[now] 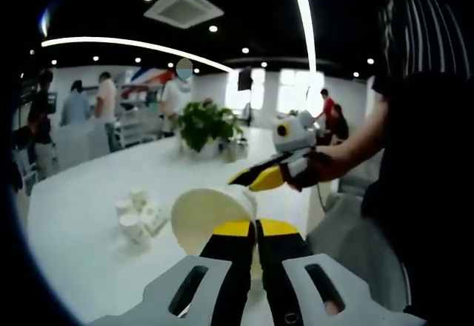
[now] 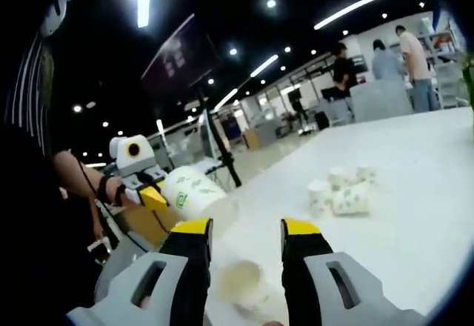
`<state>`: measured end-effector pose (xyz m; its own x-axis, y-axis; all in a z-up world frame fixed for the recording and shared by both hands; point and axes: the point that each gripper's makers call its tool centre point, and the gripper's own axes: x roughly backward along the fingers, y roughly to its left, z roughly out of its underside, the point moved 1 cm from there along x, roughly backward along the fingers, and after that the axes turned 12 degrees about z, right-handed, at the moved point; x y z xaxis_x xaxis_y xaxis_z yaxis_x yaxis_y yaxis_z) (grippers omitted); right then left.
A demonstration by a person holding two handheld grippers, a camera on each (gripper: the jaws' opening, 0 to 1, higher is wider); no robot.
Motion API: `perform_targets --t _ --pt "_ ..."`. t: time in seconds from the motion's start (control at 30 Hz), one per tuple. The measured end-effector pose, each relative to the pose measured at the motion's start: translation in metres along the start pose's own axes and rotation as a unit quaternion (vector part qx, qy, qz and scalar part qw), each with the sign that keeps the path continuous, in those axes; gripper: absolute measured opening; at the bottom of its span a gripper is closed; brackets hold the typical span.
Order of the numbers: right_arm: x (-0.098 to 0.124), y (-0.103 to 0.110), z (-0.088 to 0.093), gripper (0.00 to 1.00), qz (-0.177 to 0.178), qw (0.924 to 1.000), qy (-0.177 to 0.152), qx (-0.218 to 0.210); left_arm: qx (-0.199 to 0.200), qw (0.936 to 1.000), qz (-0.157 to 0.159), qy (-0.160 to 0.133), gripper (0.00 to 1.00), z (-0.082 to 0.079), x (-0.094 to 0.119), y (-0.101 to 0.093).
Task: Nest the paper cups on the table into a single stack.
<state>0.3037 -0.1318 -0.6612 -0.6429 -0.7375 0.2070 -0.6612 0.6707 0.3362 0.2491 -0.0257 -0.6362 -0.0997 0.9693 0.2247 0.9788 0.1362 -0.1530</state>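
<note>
Pinching 1 light, crushable paper cup [image 1: 211,218] by its thin rim, the left gripper [image 1: 255,230] needs gentle pressure; the right gripper [image 2: 246,238] hangs spread over another cup [image 2: 244,281], more cups [image 2: 342,189] clustered on the table [image 2: 415,215].

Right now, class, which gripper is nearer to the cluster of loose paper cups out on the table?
Cannot tell. The cluster of loose cups lies apart from both. The left gripper holds a paper cup; the right gripper is open.
</note>
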Motion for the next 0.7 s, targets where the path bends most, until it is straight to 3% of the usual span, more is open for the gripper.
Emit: perform_targets --t 0.2,0.3,0.43,0.7 --pt "0.004 -0.023 -0.010 0.33 0.039 0.9991 -0.015 0.010 0.000 0.9999 0.005 0.012 0.00 0.000 0.000 -0.002" --pt "0.006 -0.034 -0.013 0.33 0.058 0.9979 -0.018 0.022 -0.014 0.9992 -0.003 0.038 0.00 0.005 0.001 0.000" --pt "0.008 -0.039 -0.013 0.33 0.068 0.9968 -0.011 0.040 0.006 0.9992 0.008 0.039 0.00 0.008 -0.001 -0.004" --pt "0.009 -0.045 -0.009 0.39 0.085 0.9950 -0.005 0.053 0.000 0.9977 0.019 0.065 0.00 0.016 -0.003 -0.009"
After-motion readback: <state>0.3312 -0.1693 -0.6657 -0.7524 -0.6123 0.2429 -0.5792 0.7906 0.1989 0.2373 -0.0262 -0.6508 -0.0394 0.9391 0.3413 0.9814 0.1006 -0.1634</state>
